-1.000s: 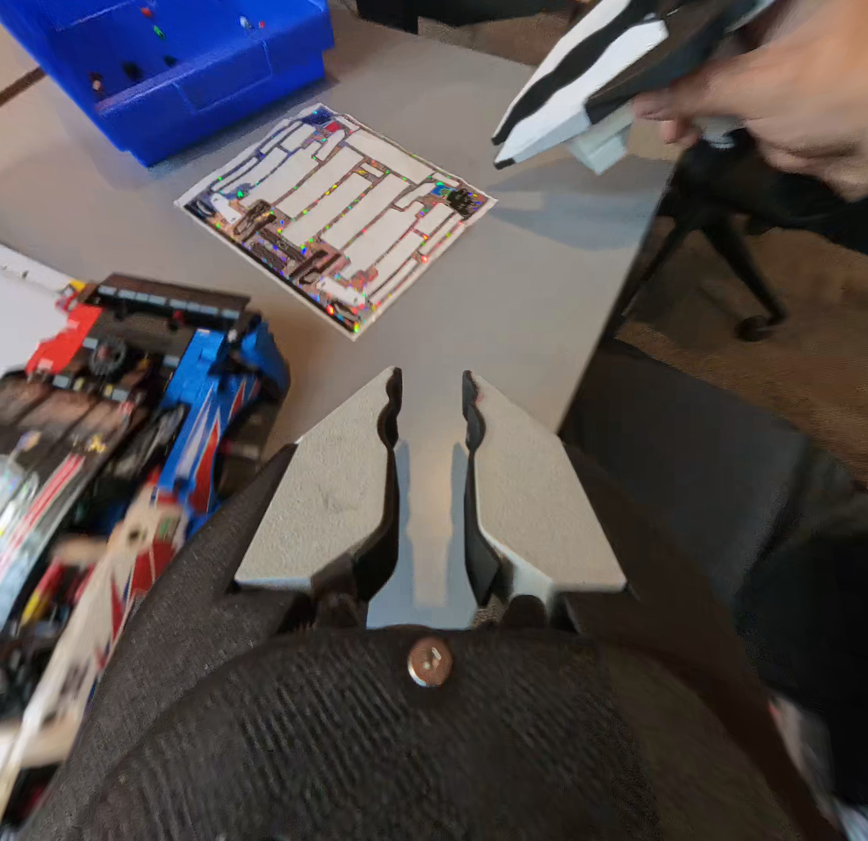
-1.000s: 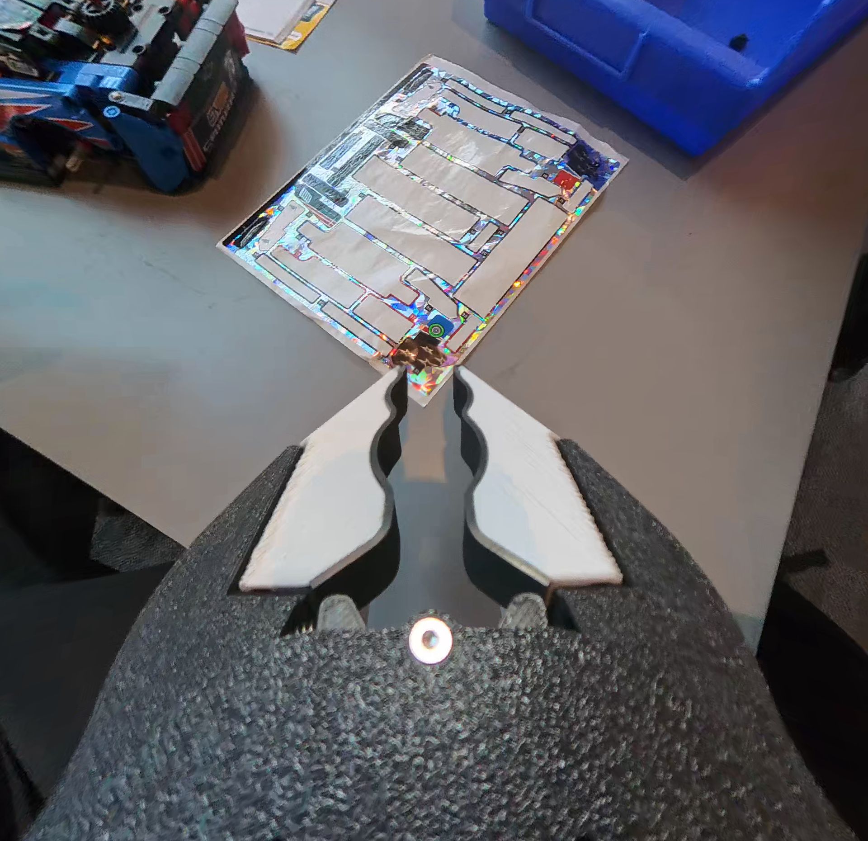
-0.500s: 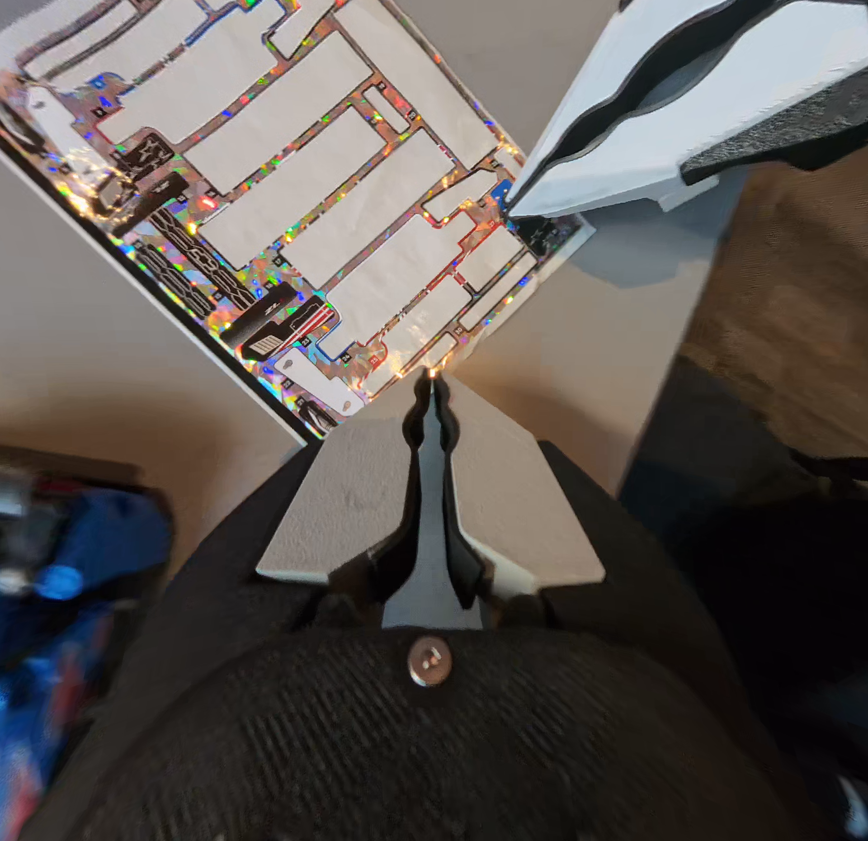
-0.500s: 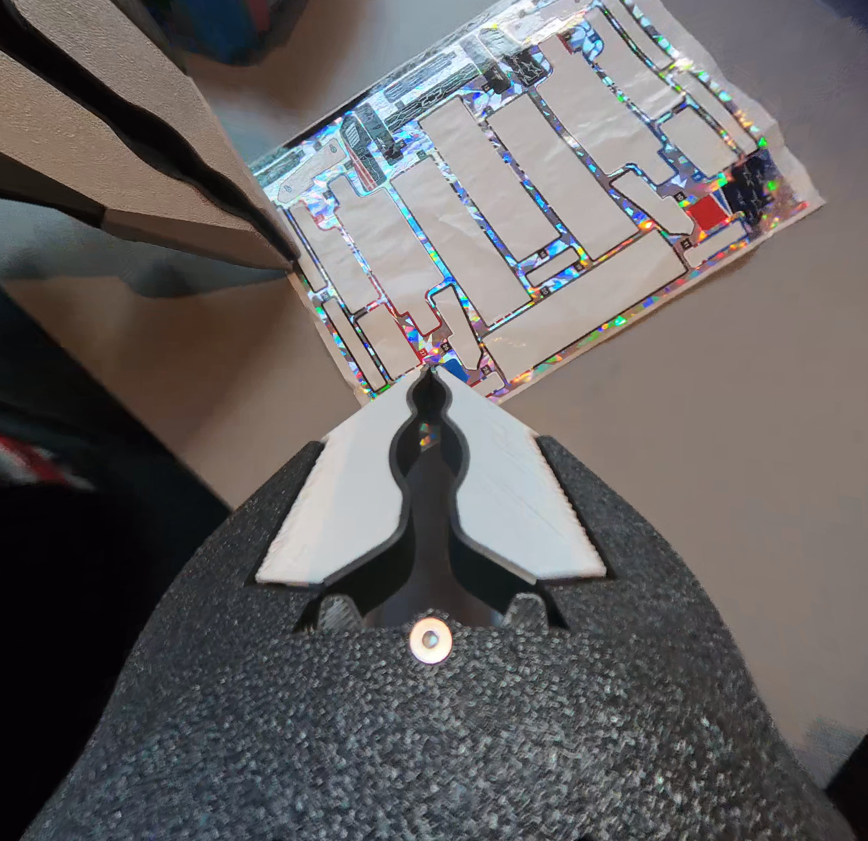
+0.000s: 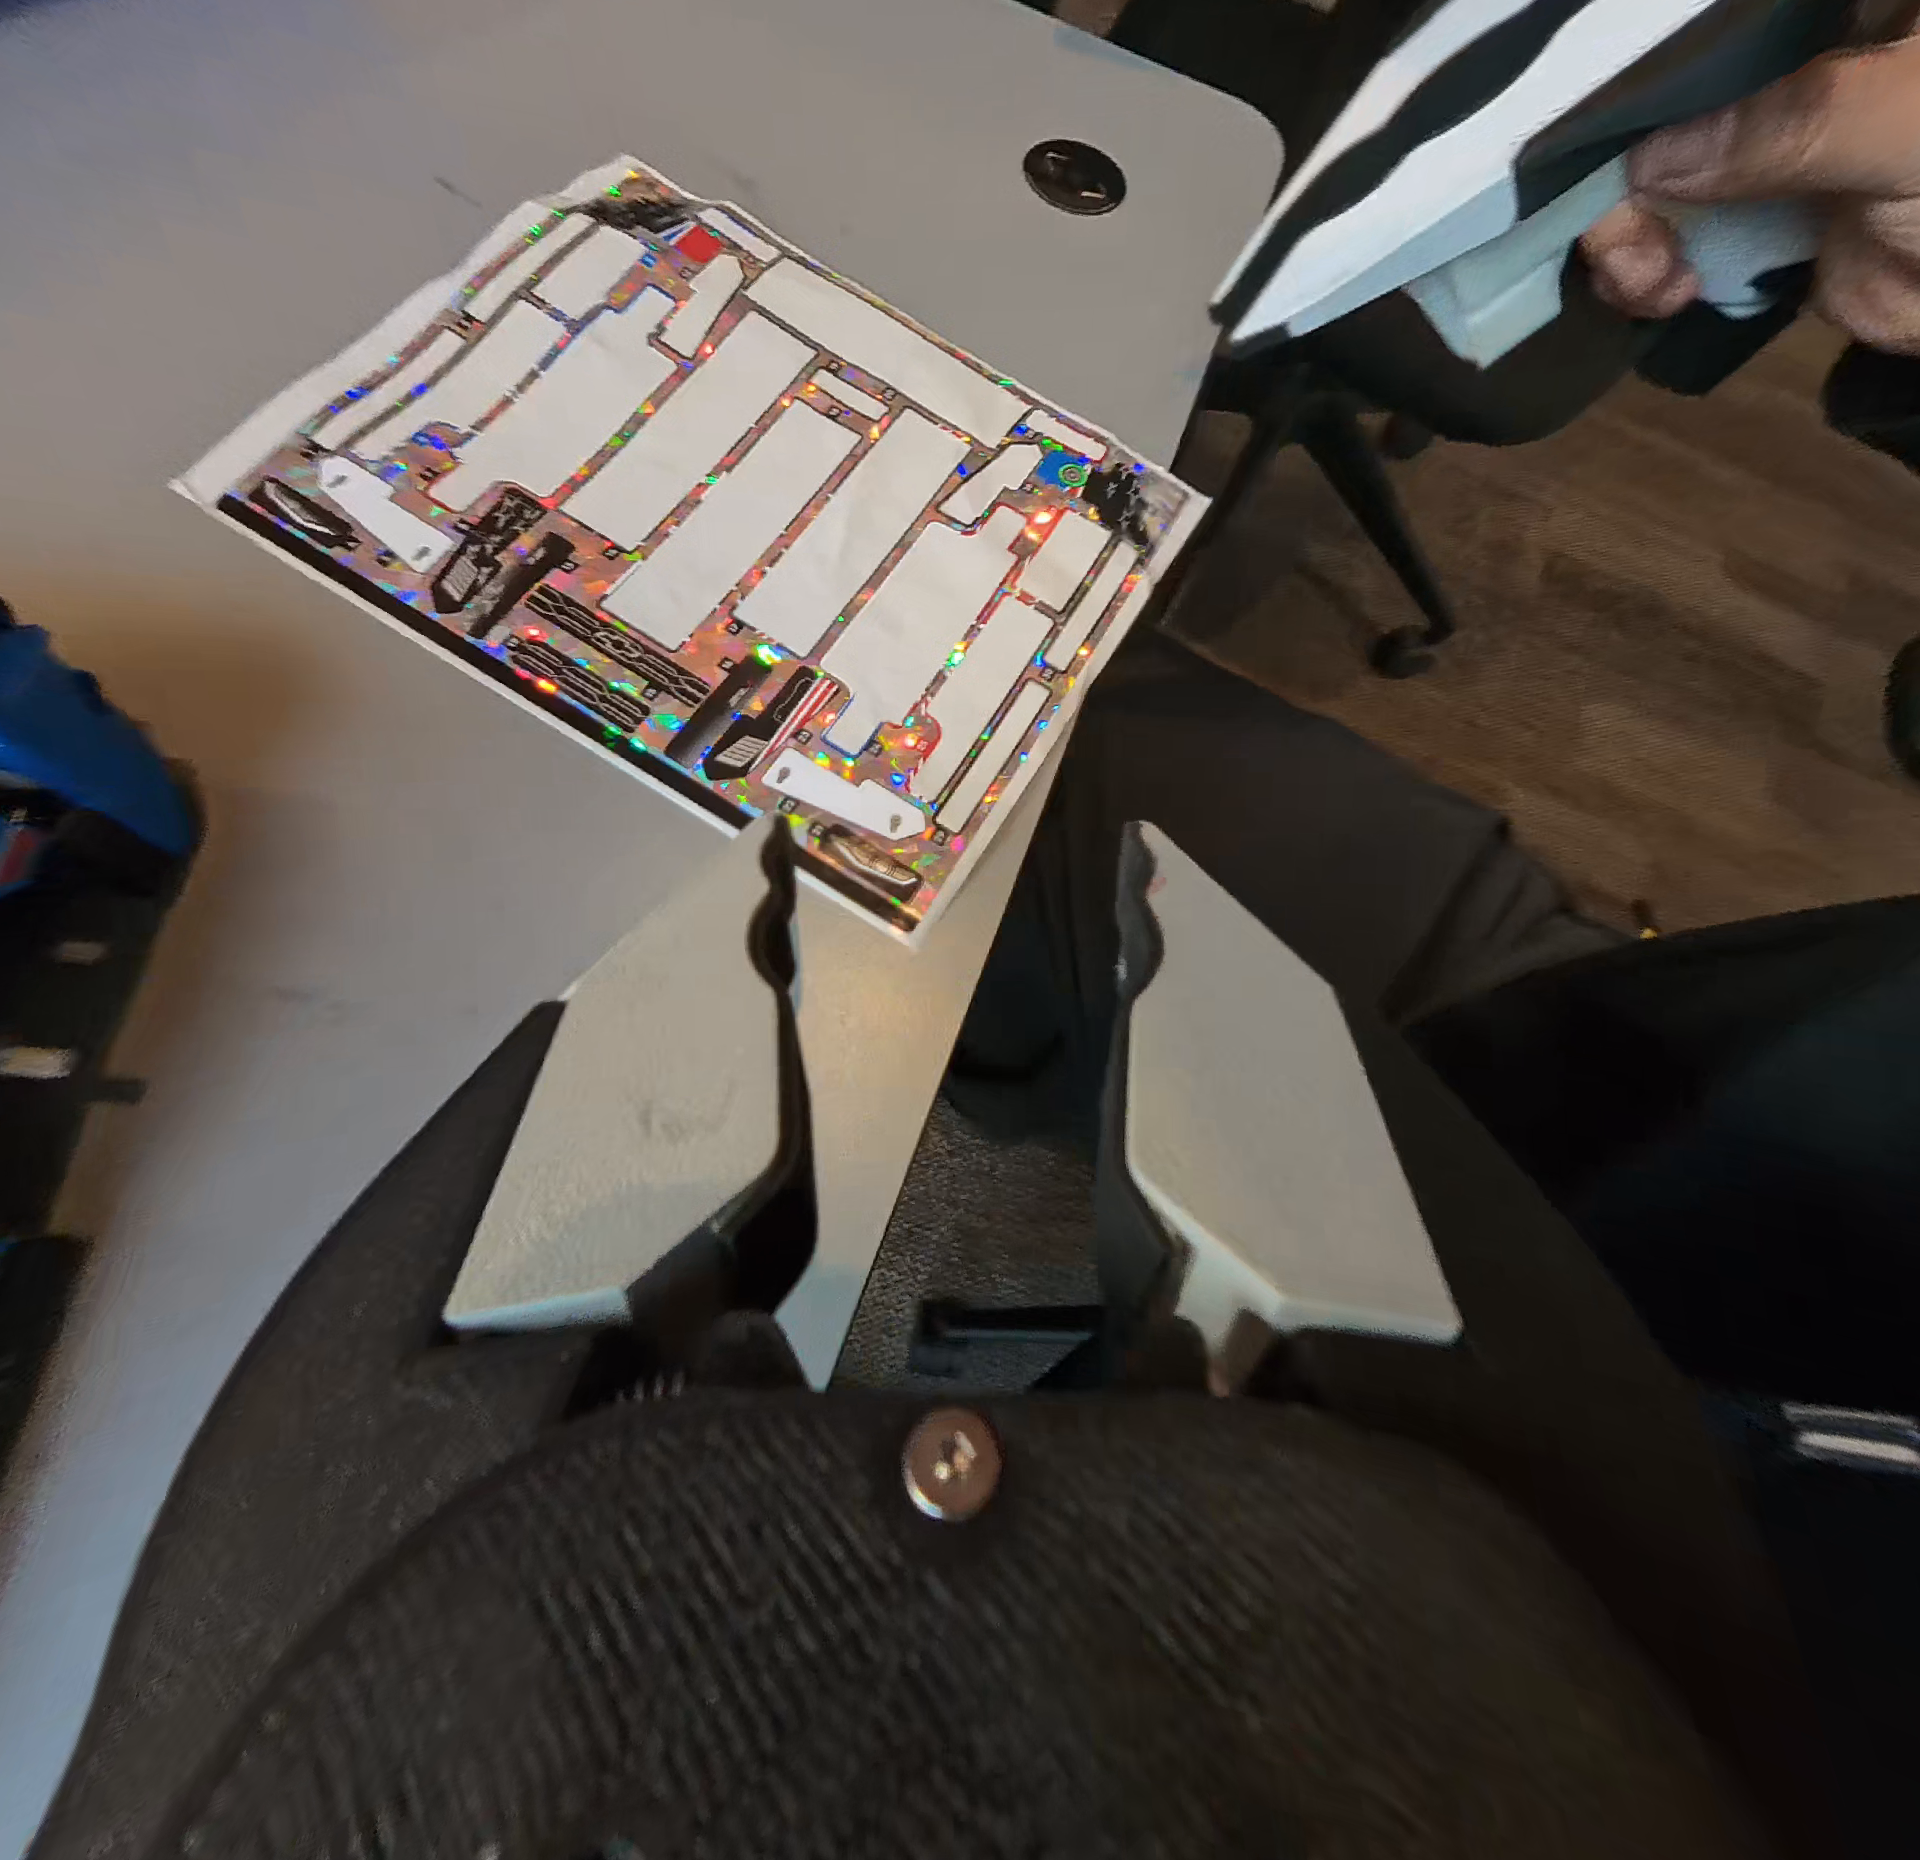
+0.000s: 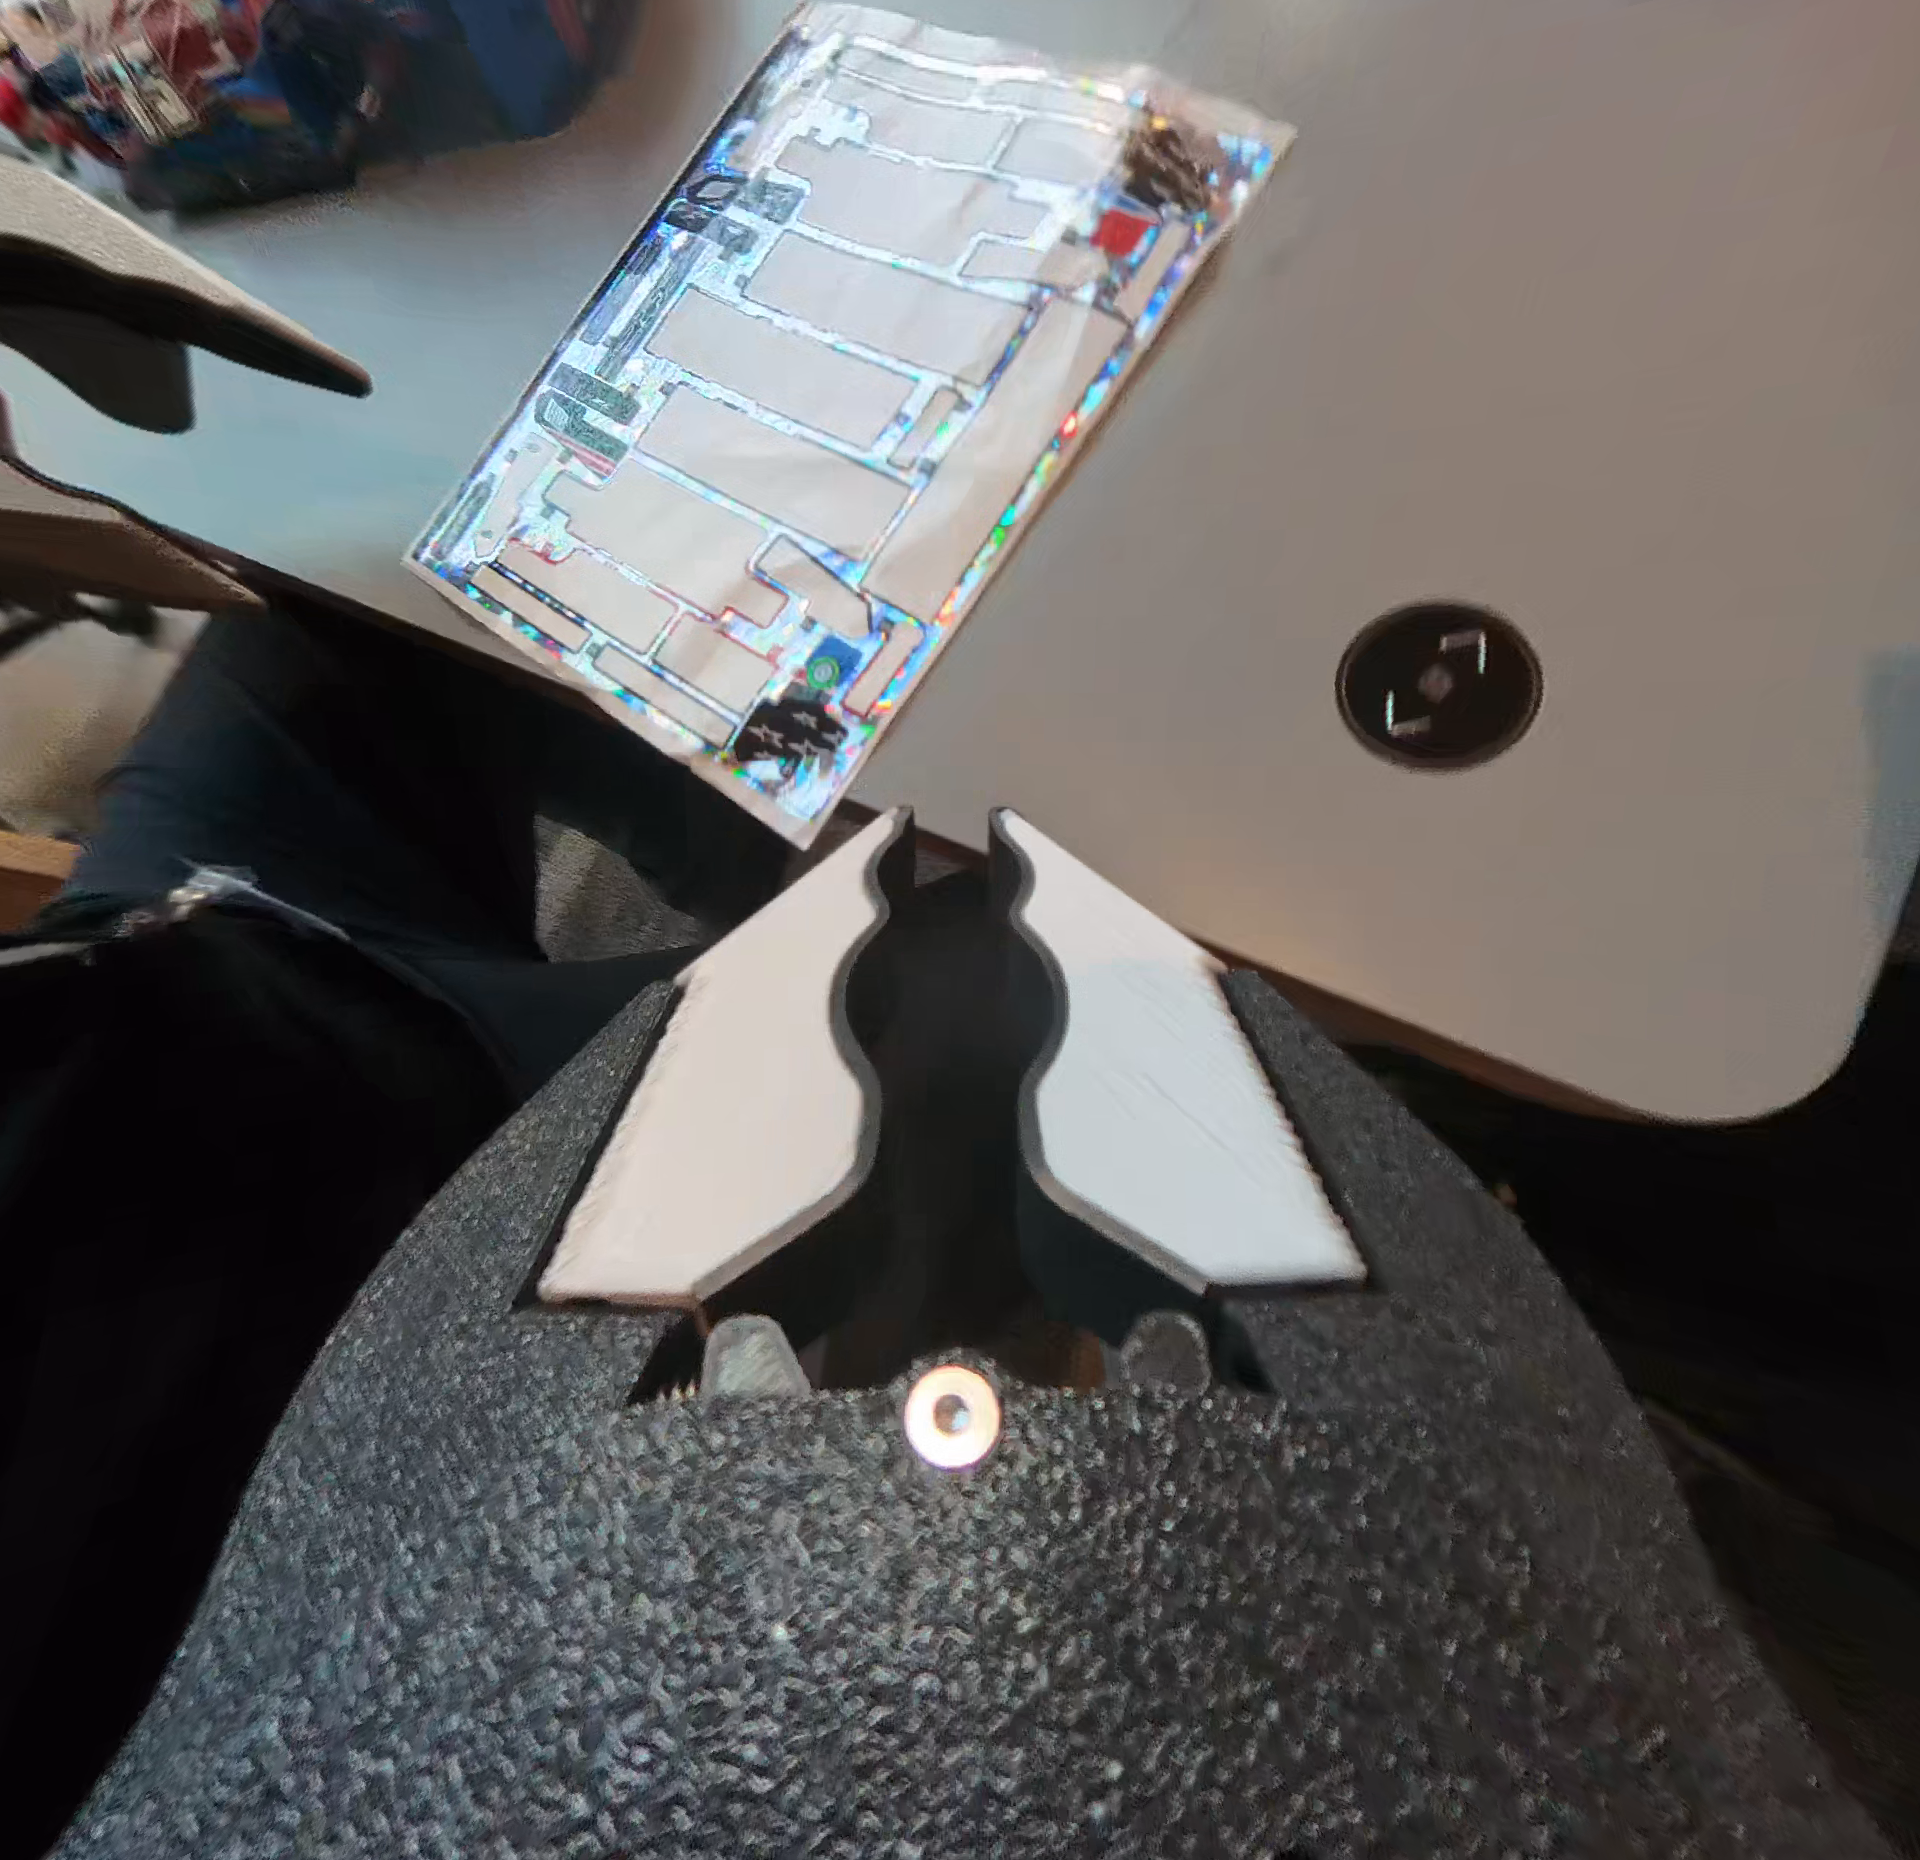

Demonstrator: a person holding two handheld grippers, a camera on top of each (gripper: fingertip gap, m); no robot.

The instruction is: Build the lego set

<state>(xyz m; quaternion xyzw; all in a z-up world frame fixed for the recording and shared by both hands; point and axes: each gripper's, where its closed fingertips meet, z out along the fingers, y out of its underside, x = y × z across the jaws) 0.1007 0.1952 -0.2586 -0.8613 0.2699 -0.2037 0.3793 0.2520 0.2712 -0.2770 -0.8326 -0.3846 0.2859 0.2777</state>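
A holographic sticker sheet (image 5: 675, 522), with most stickers peeled off, lies at the grey table's (image 5: 312, 979) near edge, its right side past the edge. My left gripper (image 5: 953, 854) is open and empty, just short of the sheet's near corner. In the right wrist view the sheet (image 6: 831, 408) lies ahead of my right gripper (image 6: 951, 834), which is slightly open and empty, just off the table's (image 6: 1455, 356) edge. The right gripper also shows at the top right of the left wrist view (image 5: 1455, 148). The blue and red lego car (image 6: 312, 65) is blurred at the far left.
A black round grommet (image 5: 1073, 176) sits in the table near its rounded corner, also in the right wrist view (image 6: 1439, 683). A person's hand (image 5: 1766, 179) holds the right gripper. Dark trouser legs (image 5: 1351, 875) and chair legs lie beyond the table's edge. Some 20 centimetres of space lies between my two pairs of fingers. My right gripper is the nearer one to the black round grommet (image 5: 1073, 176): about 8 centimetres, against 25 centimetres. Seen from the right wrist view (image 6: 1424, 685) as well.
Half a second ago both grippers were shut at the sheet's corners. Now both have opened and drawn back. The sheet has turned and sits closer to the table's edge.
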